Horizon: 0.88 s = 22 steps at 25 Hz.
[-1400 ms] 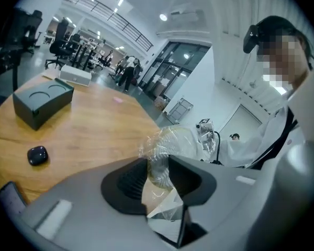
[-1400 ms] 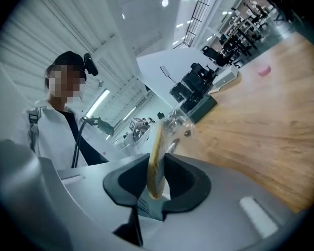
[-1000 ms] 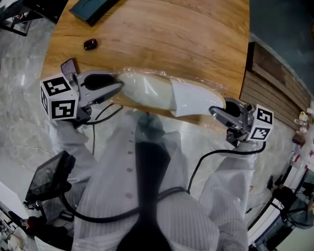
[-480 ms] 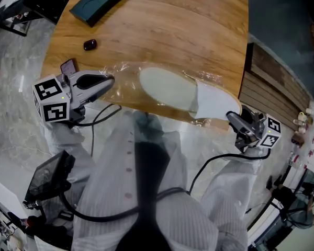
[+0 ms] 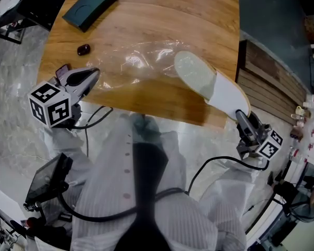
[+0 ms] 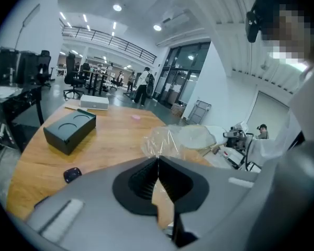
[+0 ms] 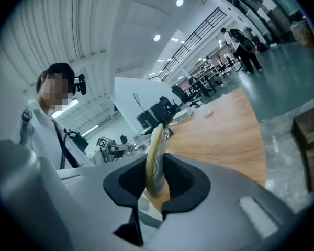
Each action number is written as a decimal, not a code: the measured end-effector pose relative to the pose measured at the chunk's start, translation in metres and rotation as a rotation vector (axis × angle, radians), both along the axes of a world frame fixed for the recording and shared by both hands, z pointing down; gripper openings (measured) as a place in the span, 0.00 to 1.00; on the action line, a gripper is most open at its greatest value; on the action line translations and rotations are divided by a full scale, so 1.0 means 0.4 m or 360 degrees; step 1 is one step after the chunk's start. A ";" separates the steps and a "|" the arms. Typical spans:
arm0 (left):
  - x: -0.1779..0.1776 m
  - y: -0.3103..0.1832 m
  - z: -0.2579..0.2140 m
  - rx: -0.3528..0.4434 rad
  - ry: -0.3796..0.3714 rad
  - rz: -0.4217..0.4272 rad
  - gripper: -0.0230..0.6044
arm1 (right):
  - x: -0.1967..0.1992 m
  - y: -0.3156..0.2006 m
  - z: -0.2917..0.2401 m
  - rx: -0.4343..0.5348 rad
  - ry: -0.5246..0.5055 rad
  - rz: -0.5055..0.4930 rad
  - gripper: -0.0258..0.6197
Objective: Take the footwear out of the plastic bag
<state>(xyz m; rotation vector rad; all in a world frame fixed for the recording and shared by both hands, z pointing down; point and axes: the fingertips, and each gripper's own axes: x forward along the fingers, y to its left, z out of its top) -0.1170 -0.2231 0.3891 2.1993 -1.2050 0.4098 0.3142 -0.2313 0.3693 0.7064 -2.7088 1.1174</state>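
hiding slipper (image 5: 221,91) tip: right tongs (image 5: 240,116)

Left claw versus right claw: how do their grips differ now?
The left claw is pinched fully together, while the right claw stands wider. The left claw grips thin plastic bag film, the right claw the slipper by its thick edge. Both hold something.

White slipper (image 5: 227,94) (pale cream sole), clear plastic bag (image 5: 141,61), wood-grain brown table (image 5: 146,15)
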 end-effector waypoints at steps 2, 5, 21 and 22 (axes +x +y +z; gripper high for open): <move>-0.008 -0.020 0.000 0.0034 -0.0070 -0.0096 0.04 | 0.001 -0.003 0.011 0.0025 0.0106 0.0111 0.17; -0.022 -0.046 0.005 0.0088 -0.0198 -0.0278 0.04 | -0.006 -0.012 0.019 0.0087 0.0226 0.0305 0.17; 0.094 -0.100 -0.052 0.0563 -0.0367 -0.0741 0.04 | -0.274 -0.039 -0.025 0.0551 0.0537 0.0868 0.18; 0.109 -0.098 -0.055 0.0570 -0.0362 -0.0730 0.04 | -0.282 -0.037 -0.026 0.0561 0.0548 0.0868 0.18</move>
